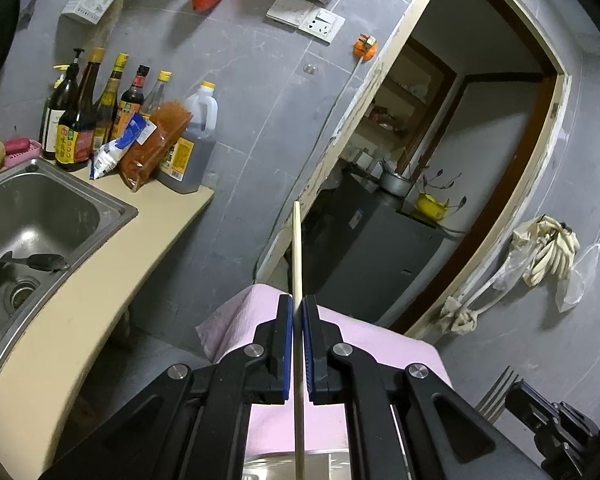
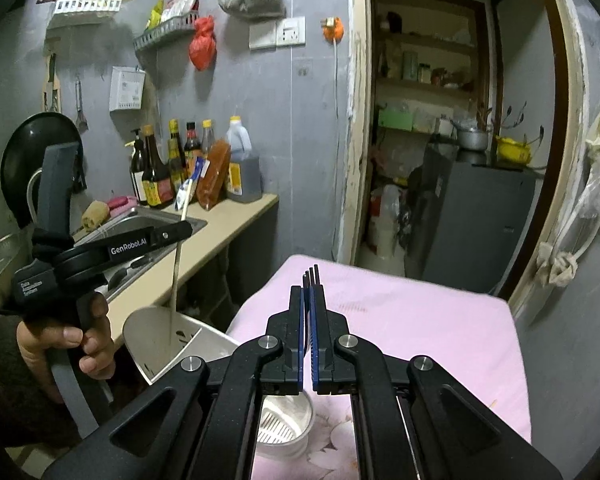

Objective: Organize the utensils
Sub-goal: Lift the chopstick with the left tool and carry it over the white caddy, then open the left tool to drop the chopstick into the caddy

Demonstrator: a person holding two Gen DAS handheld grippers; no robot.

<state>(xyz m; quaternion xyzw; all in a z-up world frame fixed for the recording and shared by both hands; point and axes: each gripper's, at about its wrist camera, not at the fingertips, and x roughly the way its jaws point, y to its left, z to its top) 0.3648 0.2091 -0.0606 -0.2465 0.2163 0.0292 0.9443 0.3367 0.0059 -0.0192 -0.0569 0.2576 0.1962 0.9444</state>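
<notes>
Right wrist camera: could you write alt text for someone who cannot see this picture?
The right gripper is shut on a fork, tines pointing up, above a pink cloth. At left, a hand holds the left gripper, shut on a chopstick whose lower end dips into a metal holder.

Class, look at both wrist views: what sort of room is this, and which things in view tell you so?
Most likely a small home kitchen. A steel sink is set into a countertop, sauce bottles stand against the wall, and a black pan hangs beside it.
</notes>
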